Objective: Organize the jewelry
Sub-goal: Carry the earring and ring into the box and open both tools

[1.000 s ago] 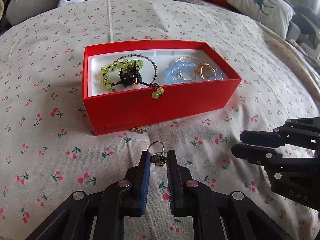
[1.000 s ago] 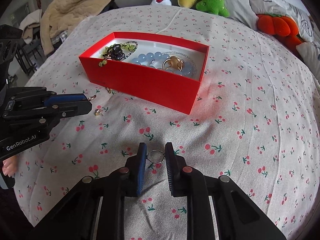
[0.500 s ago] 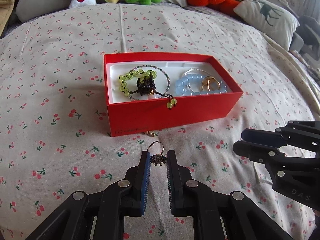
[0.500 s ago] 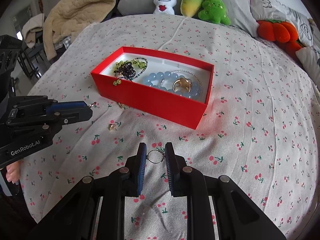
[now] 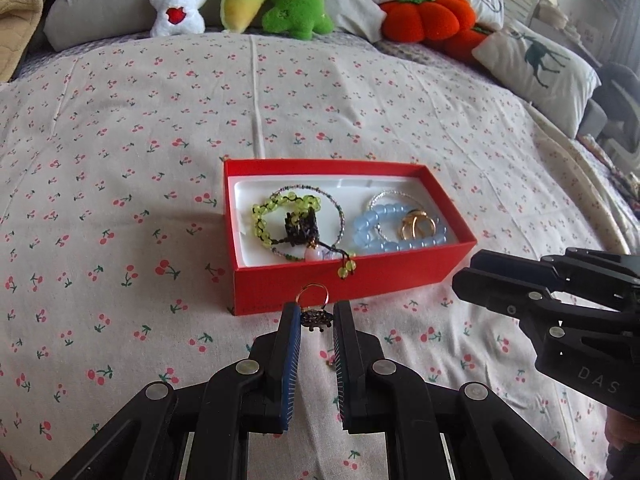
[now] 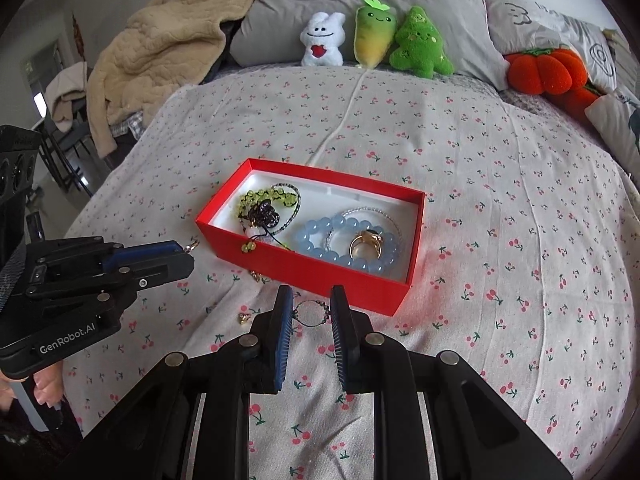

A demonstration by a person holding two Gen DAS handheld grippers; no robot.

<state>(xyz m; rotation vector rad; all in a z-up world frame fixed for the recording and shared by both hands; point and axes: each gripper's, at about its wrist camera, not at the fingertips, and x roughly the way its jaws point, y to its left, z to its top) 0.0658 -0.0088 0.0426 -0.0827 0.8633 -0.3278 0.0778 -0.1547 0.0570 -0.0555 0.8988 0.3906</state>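
Observation:
An open red box (image 5: 360, 280) lies on the cherry-print bedspread. In it are a green bead bracelet (image 5: 276, 210), a blue bead bracelet (image 5: 384, 240) and gold rings (image 5: 416, 226). My left gripper (image 5: 316, 312) is shut on a ring with a dark ornament (image 5: 316, 318), held above the bed just in front of the box. The right gripper (image 6: 312, 300) is shut on a thin dark beaded ring (image 6: 312, 314), also lifted, near the box's front wall (image 6: 320, 276). Each gripper shows in the other's view: the left (image 6: 182, 258) and the right (image 5: 464, 276).
A small gold piece (image 6: 243, 318) lies on the bedspread left of my right gripper, and another (image 6: 256, 276) sits against the box. Plush toys (image 6: 376, 38), pillows and a beige blanket (image 6: 160, 52) line the far end of the bed.
Both grippers have risen above the bed with their rings still held. The box now looks farther off and lower in both views.

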